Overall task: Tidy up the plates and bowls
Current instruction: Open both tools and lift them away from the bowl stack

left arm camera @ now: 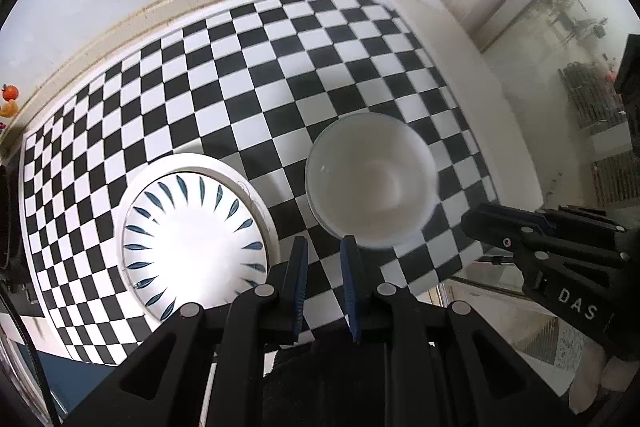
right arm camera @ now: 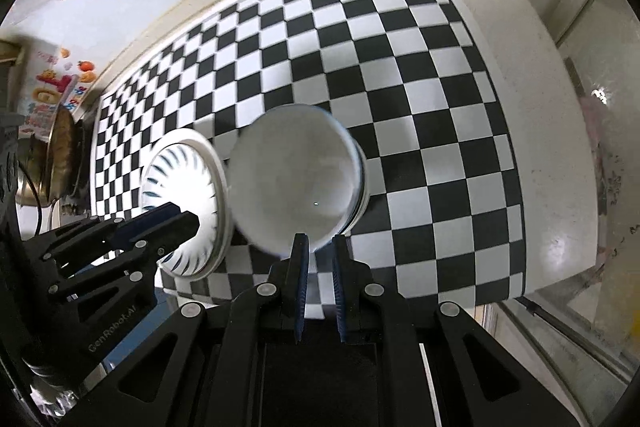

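A white plate with blue leaf marks (left arm camera: 188, 243) lies on a larger plain white plate (left arm camera: 262, 211) on the checkered cloth (left arm camera: 248, 75). To its right stands a white bowl (left arm camera: 372, 179), which seems nested in a second bowl. My left gripper (left arm camera: 324, 247) hangs above the gap between plates and bowl, shut and empty, with cloth showing through the slit. My right gripper (right arm camera: 318, 243) is shut too, just above the blurred bowl's (right arm camera: 296, 183) near rim, and I see nothing held. In the left wrist view the right gripper (left arm camera: 466, 221) is right of the bowl. In the right wrist view the left gripper (right arm camera: 194, 223) is over the plates (right arm camera: 180, 167).
The checkered cloth covers a white counter (right arm camera: 532, 131) that runs along the wall. A metal pot (right arm camera: 60, 155) and bright stickers (right arm camera: 52, 87) are at the far left. Glass panes (left arm camera: 560, 75) lie beyond the counter's right edge.
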{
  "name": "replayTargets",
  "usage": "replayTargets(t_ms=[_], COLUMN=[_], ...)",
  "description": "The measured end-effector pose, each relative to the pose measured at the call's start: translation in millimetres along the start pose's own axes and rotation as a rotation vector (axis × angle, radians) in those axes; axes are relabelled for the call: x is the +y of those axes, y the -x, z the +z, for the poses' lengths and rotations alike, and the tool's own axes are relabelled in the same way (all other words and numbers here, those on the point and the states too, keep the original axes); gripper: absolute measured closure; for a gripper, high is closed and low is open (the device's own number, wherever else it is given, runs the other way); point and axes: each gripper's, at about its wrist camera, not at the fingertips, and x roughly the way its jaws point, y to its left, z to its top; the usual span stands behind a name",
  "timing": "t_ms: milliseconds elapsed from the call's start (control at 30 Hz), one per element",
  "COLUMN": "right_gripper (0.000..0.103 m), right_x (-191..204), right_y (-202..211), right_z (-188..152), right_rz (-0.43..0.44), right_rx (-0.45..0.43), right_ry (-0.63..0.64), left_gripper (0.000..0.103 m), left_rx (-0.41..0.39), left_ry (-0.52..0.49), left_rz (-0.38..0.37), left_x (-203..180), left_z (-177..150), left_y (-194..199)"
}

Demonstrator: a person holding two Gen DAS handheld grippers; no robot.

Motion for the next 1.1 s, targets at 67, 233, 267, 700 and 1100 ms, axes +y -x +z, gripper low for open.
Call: replayTargets(t_ms=[67, 233, 267, 700, 1100], right_gripper=[0.09, 0.082, 0.078, 0.026, 0.021], right_x=[6, 16, 17, 31, 26], right_y=[13, 37, 41, 101, 108], right_z=[-8, -27, -30, -60, -54], right_rz=[-0.009, -0.023, -0.022, -0.079, -0.076], right_rx=[-0.02, -0.051, -0.06, -0.191, -0.208], right_ry=[0.008, 0.018, 0.017, 0.038, 0.005], left_gripper=[0.088, 0.087, 0.087, 0.069, 0.069], left_rx=[-0.017, -0.061, -0.075, -0.18, -0.174], left_ry=[-0.004, -0.006, -0.006, 0.026, 0.043], left_rz=[-0.003, -0.016, -0.016, -0.066, -0.078], left_x=[-1, -3, -3, -3, 1], left_z=[-5, -16, -18, -36, -24], left_y=[10, 33, 37, 82, 79])
